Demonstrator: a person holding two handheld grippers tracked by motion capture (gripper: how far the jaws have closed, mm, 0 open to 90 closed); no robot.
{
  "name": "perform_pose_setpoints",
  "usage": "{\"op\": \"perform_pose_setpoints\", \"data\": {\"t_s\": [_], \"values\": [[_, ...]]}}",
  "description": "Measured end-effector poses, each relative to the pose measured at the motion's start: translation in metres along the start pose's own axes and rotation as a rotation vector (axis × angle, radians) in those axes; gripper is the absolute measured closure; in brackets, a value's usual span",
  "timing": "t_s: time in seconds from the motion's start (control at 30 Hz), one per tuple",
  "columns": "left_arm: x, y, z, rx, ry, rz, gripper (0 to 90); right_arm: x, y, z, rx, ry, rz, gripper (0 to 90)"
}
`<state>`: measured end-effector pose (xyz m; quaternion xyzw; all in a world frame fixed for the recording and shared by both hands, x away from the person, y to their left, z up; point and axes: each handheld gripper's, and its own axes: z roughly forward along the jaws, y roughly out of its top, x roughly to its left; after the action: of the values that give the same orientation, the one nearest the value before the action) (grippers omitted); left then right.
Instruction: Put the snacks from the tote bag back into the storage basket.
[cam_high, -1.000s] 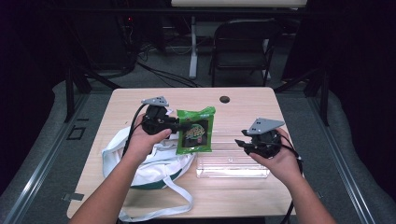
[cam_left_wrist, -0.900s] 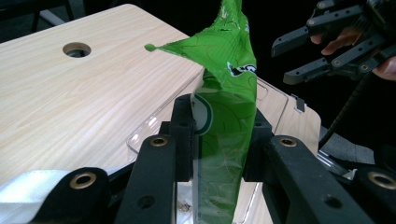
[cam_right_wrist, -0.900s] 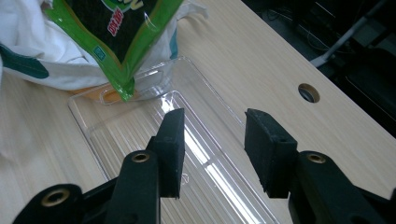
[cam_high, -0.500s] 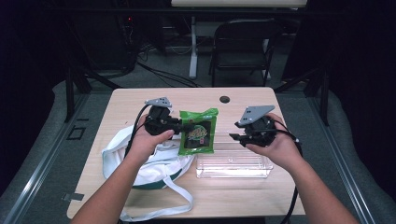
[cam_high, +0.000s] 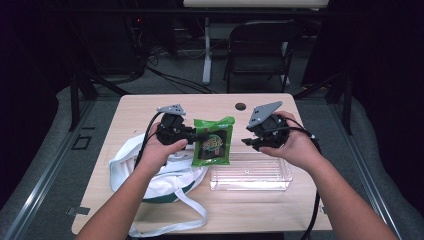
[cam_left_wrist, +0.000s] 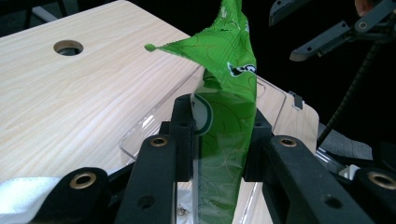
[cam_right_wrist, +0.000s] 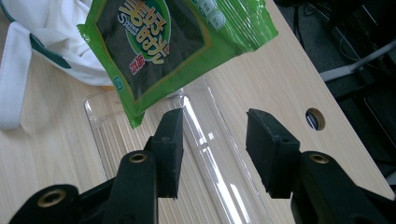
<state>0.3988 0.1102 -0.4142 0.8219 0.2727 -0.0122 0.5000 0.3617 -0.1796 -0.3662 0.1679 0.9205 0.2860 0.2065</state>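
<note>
Above the desk's middle, a crinkled green foil snack packet (cam_high: 214, 141) hung upright, pinched at one edge by the left gripper (cam_left_wrist: 219, 140), printed face toward the right gripper (cam_right_wrist: 215, 140), whose jaws stood apart, empty, just beside it. Below lay a clear ribbed plastic tray (cam_high: 252, 172); white cloth bag (cam_high: 150, 175) at left edge. Far edge of the desk (cam_high: 210, 102) bare wood.

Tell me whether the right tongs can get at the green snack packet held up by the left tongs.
Probably yes: the right tongs are open beside the green snack packet, with nothing between them.
</note>
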Motion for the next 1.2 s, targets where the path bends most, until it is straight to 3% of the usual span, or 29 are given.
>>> {"op": "perform_pose_setpoints", "data": {"t_s": [0.43, 0.9, 1.2], "values": [[-0.002, 0.001, 0.006, 0.004, -0.014, 0.005, 72.1, -0.01, 0.024, 0.001, 0.06, 0.043, -0.079, 53.4], [-0.004, 0.001, 0.011, 0.019, -0.024, 0.014, 72.2, -0.016, 0.043, -0.002, 0.075, 0.05, -0.11, 48.9], [-0.006, 0.001, 0.014, 0.023, -0.032, 0.02, 72.2, -0.016, 0.051, -0.003, 0.104, 0.078, -0.142, 46.6]]}}
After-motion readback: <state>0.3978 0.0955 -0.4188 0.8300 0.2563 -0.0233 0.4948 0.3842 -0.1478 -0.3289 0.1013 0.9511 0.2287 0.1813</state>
